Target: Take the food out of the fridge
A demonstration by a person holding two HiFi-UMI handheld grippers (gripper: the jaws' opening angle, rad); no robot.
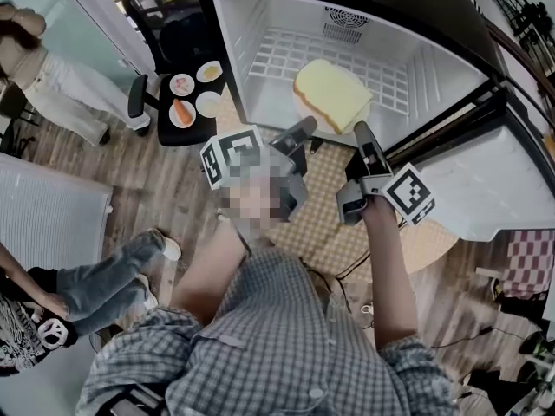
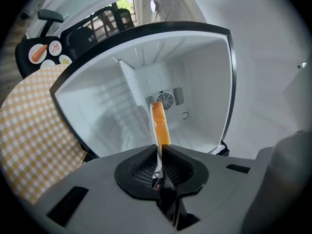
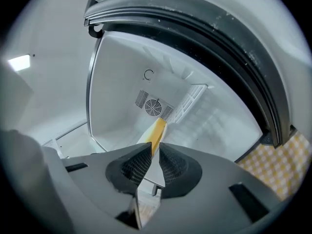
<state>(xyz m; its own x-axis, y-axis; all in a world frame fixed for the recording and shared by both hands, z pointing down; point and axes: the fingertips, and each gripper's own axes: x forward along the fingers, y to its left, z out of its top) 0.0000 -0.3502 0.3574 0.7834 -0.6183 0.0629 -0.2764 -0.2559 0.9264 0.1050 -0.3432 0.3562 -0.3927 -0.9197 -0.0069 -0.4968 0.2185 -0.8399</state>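
Open white fridge (image 1: 260,24) behind a plate (image 3: 155,173) of bread (image 1: 334,94), left gripper (image 1: 305,128) and right gripper (image 1: 362,132) both tight on its rim

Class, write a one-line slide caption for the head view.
Left gripper and right gripper clamp a plate of yellow bread at the open fridge.

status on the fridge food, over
Left tongs and right tongs shut on plate rim. Bread slice on it, at fridge mouth. Nothing in the way.

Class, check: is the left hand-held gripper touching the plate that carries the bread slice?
Touching. In the left gripper view the left hand-held gripper has both jaws pressed onto the thin white rim of the plate, beside the bread.
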